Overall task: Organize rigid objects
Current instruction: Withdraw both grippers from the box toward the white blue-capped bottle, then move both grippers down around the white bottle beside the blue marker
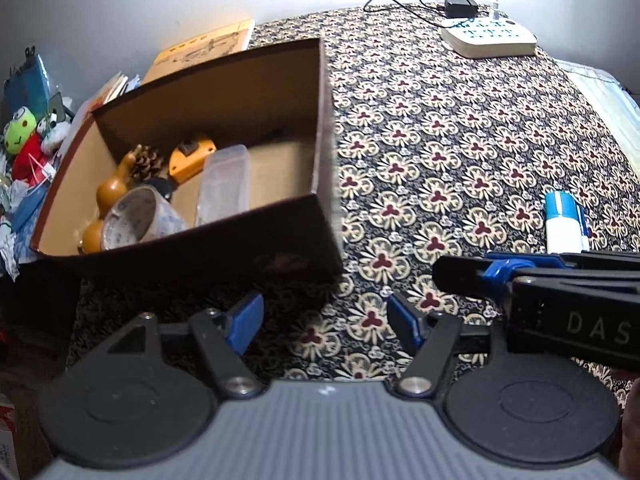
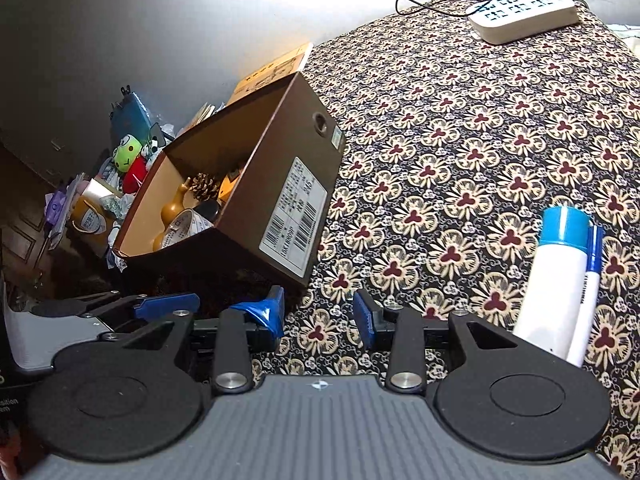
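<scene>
- Left wrist view: left claw (image 1: 324,322) is spread wide and empty above the patterned desk (image 1: 440,140). The open brown box (image 1: 280,220) sits ahead-left, holding a gourd (image 1: 114,188), pine cone (image 1: 146,162) and clear case (image 1: 224,184). A white tube with a blue cap (image 1: 562,220) lies well to the right.
- Right wrist view: right claw (image 2: 320,316) is open, gripping nothing. The tube (image 2: 556,276) lies just right of it, a marker (image 2: 588,292) touching its side; the box (image 2: 292,200) stands ahead-left.
</scene>
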### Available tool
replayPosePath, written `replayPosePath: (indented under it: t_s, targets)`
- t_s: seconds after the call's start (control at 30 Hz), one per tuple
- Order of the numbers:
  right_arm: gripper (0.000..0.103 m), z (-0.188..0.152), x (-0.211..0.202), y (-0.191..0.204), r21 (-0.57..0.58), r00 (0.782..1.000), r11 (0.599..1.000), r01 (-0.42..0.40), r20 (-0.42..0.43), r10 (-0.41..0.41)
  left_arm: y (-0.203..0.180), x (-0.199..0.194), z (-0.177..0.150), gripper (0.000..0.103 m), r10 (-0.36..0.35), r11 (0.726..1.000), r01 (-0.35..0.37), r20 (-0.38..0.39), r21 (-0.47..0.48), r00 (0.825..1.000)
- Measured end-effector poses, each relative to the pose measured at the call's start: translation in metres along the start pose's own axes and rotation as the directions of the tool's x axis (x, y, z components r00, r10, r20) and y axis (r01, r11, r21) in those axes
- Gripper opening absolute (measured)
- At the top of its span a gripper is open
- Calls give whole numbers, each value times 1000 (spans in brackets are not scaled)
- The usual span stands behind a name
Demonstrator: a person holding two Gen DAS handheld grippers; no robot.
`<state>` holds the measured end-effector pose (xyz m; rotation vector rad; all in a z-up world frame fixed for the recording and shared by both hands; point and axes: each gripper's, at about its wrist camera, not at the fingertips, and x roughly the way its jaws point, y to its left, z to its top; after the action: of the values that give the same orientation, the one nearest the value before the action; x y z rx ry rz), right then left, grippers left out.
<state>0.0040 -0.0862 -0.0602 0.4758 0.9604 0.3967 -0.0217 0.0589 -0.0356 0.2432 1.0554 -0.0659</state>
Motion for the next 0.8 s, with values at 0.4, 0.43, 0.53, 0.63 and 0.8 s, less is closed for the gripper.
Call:
replayPosePath:
  t_s: [0.4, 0.43, 0.53, 0.63, 0.8]
  targets:
    - [21, -12, -25, -32, 39, 999, 999, 38, 33, -39, -36, 2, -3, 70, -53, 997, 54, -16, 48, 998]
    - [21, -13, -27, -35, 44, 998, 998, 44, 36, -46, -39, 2, -3, 70, -63, 997, 64, -19, 52, 998]
    - [21, -16, -33, -44, 62, 997, 996, 64, 47, -67, -48, 4, -3, 70, -94, 993, 96, -26, 63, 995]
    - [21, -19, -40, -53, 79, 994, 993, 86, 59, -91, -56, 6, -3, 70, -131, 988, 133, -35, 74, 991]
    - [22, -22, -49, -70, 116, 989, 986, 123, 72, -132, -67, 11, -3, 71, -191, 976, 196, -58, 90, 980]
